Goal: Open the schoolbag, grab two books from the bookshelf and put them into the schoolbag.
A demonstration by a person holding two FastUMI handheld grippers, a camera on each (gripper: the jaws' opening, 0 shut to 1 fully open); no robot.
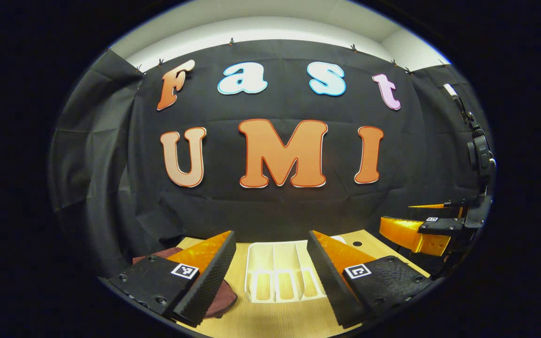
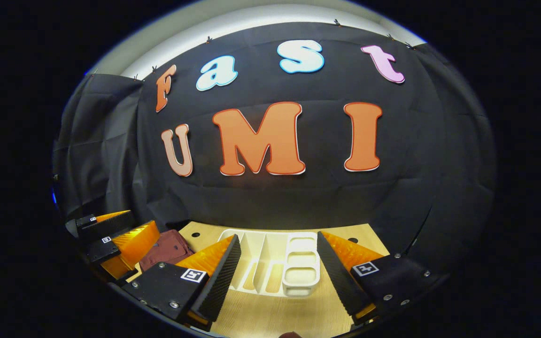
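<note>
A white slotted bookshelf [image 1: 274, 256] lies on the wooden table [image 1: 270, 319], straight ahead of my left gripper [image 1: 270, 239], which hangs open above it with nothing between its fingers. Left of the shelf lies the dark red schoolbag [image 1: 221, 300], mostly hidden behind the left finger. In the right gripper view the bookshelf [image 2: 301, 263] sits between the fingers of my right gripper [image 2: 278, 237], also open and holding nothing. The schoolbag [image 2: 165, 251] lies flat to its left. The left gripper [image 2: 143, 220] hovers beside the bag; the right gripper [image 1: 395, 213] appears open at the table's right edge.
The black cloth wall stands close behind the table [image 2: 270, 319]. Small round holes [image 1: 357, 243] mark the tabletop near its back edge. A dark device on a stand [image 1: 479, 155] rises at the far right in the left gripper view.
</note>
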